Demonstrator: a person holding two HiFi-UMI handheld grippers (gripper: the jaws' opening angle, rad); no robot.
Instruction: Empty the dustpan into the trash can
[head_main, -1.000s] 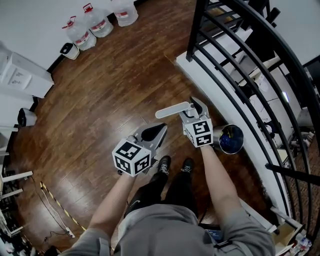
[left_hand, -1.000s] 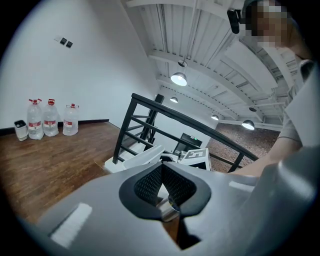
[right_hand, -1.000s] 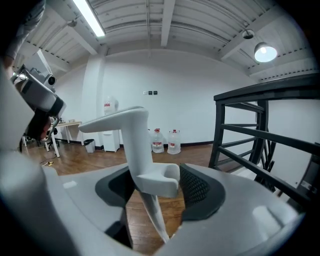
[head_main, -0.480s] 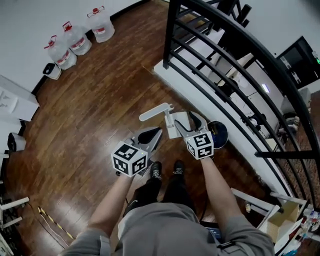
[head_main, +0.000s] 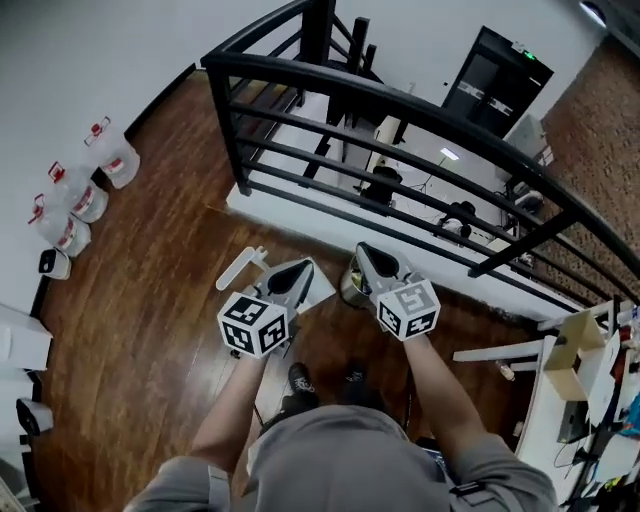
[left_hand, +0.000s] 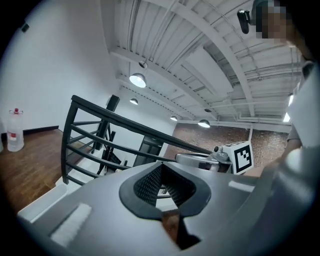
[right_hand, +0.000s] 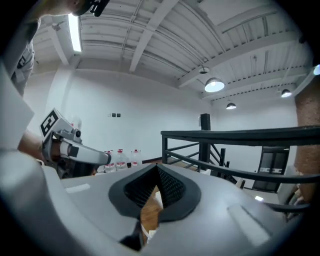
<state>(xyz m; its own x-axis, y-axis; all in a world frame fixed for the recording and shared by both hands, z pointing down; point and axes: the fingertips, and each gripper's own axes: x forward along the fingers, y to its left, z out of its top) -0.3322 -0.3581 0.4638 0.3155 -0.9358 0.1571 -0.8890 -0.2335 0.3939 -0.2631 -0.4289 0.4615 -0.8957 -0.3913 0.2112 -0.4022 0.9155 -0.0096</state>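
Note:
The white dustpan (head_main: 243, 266) lies on the wooden floor, its handle pointing up-left and its pan partly hidden under my left gripper (head_main: 303, 268). The metal trash can (head_main: 350, 290) stands beside it, mostly covered by my right gripper (head_main: 362, 250). Both grippers are held high and side by side, pointing toward the railing. In the left gripper view the left gripper (left_hand: 161, 166) is shut with nothing between its pads. In the right gripper view the right gripper (right_hand: 156, 169) is shut and empty too.
A black metal railing (head_main: 400, 110) on a white ledge runs across just ahead. Water jugs (head_main: 75, 200) stand by the left wall. My shoes (head_main: 300, 378) are below the grippers. A white frame (head_main: 500, 352) and a cardboard box (head_main: 570, 365) sit at right.
The dustpan was at the right gripper's open jaws; now it lies apart on the floor and those jaws are shut. Both grippers have risen, and the view has swung toward the railing.

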